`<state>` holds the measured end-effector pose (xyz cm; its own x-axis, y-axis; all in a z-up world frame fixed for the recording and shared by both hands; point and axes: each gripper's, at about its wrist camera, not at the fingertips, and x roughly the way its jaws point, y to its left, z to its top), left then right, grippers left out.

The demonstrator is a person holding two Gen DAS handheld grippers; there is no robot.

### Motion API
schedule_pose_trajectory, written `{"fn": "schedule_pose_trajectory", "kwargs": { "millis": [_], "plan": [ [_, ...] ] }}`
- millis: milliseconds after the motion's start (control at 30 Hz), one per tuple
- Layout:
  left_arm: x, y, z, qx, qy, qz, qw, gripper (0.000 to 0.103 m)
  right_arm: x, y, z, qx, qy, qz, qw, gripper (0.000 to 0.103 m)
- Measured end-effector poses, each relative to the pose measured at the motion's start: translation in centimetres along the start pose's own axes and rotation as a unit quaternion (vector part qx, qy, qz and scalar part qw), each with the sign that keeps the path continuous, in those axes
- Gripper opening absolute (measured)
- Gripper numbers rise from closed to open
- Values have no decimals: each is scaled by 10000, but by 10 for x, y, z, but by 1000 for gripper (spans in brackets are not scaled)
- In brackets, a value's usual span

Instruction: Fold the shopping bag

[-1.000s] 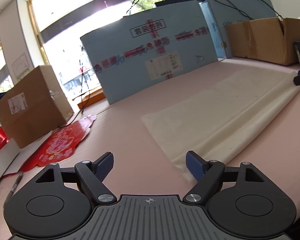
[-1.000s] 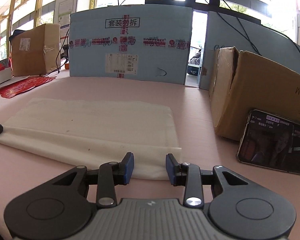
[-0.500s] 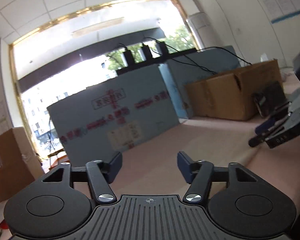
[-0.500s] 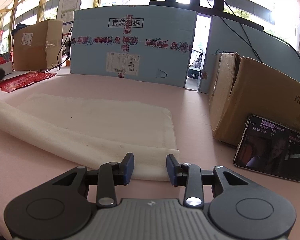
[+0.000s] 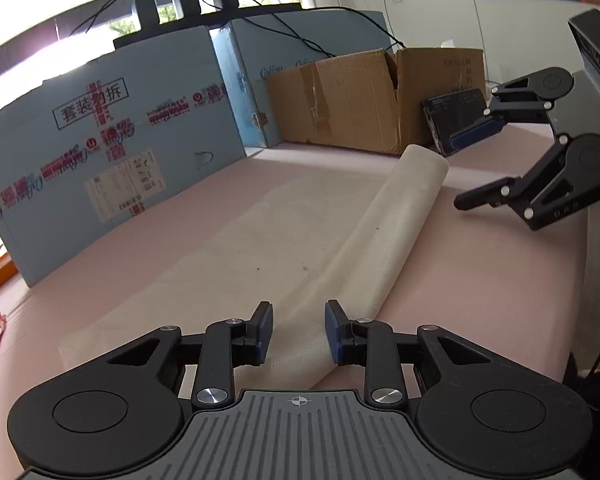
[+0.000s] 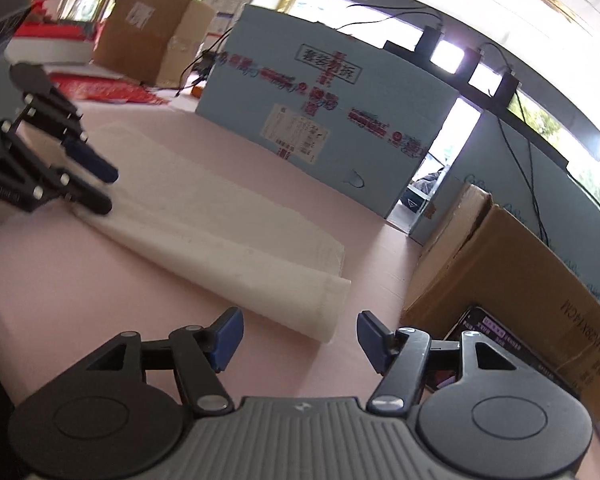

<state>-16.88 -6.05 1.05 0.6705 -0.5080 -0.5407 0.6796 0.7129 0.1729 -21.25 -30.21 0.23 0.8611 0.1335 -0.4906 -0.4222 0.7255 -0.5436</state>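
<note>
the cream, half-folded fabric shopping bag lies flat on the pink table, its near edge doubled into a soft roll. the left gripper is closing over the bag's near-left end, pads not yet pressing — the right gripper is opening, released, just short of the bag's right corner.

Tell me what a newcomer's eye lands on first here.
The cream shopping bag lies on the pink table, its near long edge curled over. The left gripper is closing at one end; the right gripper is opening, empty, at the other. Behind stands a pale blue board.
</note>
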Motion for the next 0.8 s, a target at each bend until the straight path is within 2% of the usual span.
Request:
{"fn": "schedule_pose_trajectory", "kwargs": {
  "millis": [100, 200, 233, 300, 367, 400, 433, 500, 567, 667, 800],
  "plan": [
    [1, 8, -1, -314, 5, -169, 9994, 28, 6, 17, 6, -1208, -154, -101, 9925, 66],
    [1, 14, -2, -531, 0, -279, 9982, 29, 13, 32, 16, -2250, -347, -11, 9737, 62],
    [1, 15, -2, -564, -3, -296, 9980, 29, 14, 39, 19, -2645, -450, 23, 9633, 60],
    [1, 16, -2, -625, -9, -323, 9975, 30, 18, 55, 25, -3552, -690, 91, 9322, 56],
    [1, 16, -1, -640, -21, -321, 9974, 32, 21, 69, 29, -4201, -736, 215, 9042, 37],
    [1, 17, -1, -641, -29, -316, 9974, 32, 23, 74, 30, -4385, -693, 308, 8955, 30],
    [0, 16, -1, -619, -52, -312, 9976, 32, 25, 79, 31, -4524, -631, 410, 8886, 14],
    [-6, 13, 1, -394, -198, -321, 9985, 34, 28, 81, 31, -4580, -563, 517, 8856, 8],
    [-15, 4, 3, -13, -398, -398, 9984, 35, 26, 78, 35, -4400, -542, 613, 8943, 8],
    [-24, -10, 7, 486, -524, -725, 9948, 41, 16, 72, 40, -4146, -554, 831, 9045, 7],
    [-26, -29, 5, 1078, -372, -887, 9895, 45, -7, 63, 45, -3767, -580, 1190, 9168, 7]
  ]
}}
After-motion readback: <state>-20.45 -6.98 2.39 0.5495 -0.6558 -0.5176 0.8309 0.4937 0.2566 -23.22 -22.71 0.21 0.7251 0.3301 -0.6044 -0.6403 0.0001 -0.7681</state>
